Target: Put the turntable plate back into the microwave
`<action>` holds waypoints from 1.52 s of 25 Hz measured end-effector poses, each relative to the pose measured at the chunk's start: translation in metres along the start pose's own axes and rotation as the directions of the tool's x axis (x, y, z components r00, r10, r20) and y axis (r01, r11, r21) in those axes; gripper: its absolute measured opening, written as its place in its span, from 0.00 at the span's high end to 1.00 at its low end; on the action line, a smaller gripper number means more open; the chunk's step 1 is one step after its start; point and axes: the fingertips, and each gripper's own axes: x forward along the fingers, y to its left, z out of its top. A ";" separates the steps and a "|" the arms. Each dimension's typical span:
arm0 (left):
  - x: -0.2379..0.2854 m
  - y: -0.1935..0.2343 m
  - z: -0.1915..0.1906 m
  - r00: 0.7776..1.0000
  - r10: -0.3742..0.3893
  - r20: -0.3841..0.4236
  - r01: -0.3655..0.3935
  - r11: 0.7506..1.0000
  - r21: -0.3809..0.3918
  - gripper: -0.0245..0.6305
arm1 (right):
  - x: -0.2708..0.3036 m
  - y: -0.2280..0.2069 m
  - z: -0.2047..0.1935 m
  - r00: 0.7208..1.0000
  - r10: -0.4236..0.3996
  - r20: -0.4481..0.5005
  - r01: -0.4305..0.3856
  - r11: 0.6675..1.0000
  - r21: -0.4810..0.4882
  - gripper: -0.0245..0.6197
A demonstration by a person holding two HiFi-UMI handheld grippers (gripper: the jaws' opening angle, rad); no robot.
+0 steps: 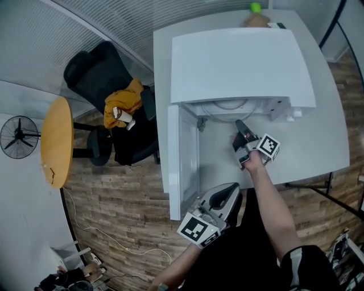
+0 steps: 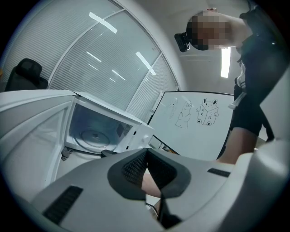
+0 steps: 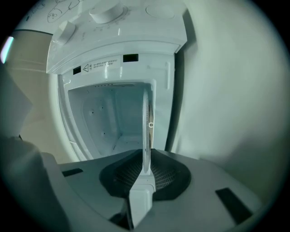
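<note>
The white microwave (image 1: 239, 62) stands on the white table (image 1: 327, 131) with its door (image 1: 182, 162) swung open to the left. The glass turntable plate (image 2: 93, 136) lies in the cavity, its rim (image 1: 230, 105) showing at the opening. My right gripper (image 1: 240, 125) reaches level into the opening, rolled on its side. In the right gripper view the plate (image 3: 146, 131) runs edge-on between the jaws, and the gripper (image 3: 146, 170) is shut on its near rim. My left gripper (image 1: 229, 192) hangs back in front of the door, shut and holding nothing (image 2: 147, 156).
A black office chair with a yellow garment (image 1: 122, 103) stands left of the table, beside a round wooden table (image 1: 57, 142) and a floor fan (image 1: 20, 136). A whiteboard (image 2: 195, 118) with drawings stands behind the microwave. A green object (image 1: 255, 7) sits at the table's far edge.
</note>
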 end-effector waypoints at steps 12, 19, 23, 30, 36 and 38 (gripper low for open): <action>0.002 0.005 0.003 1.000 -0.007 -0.004 0.007 1.000 -0.006 0.97 | 0.009 0.005 0.003 1.000 0.005 -0.008 -0.005 0.997 -0.073 0.90; 0.004 0.008 0.003 1.000 -0.014 -0.011 0.014 1.000 -0.009 0.97 | 0.021 0.005 0.012 1.000 -0.002 0.019 0.003 0.999 -0.053 0.91; 0.005 0.010 0.004 1.000 -0.015 -0.010 0.015 1.000 -0.012 0.97 | 0.027 0.004 0.015 1.000 -0.009 -0.004 0.008 0.998 -0.057 0.90; 0.007 0.010 0.003 1.000 -0.024 -0.008 0.024 1.000 -0.009 0.97 | 0.029 0.004 0.017 0.999 0.003 0.034 -0.004 1.000 0.018 0.88; 0.000 0.003 0.007 0.999 -0.043 0.008 0.043 0.999 0.004 0.97 | 0.018 0.002 0.016 0.999 -0.026 0.027 0.026 1.000 0.009 0.73; -0.005 0.002 0.008 0.999 -0.051 0.015 0.051 0.999 0.011 0.97 | 0.010 0.002 0.014 0.999 -0.033 0.030 0.033 0.999 -0.004 0.74</action>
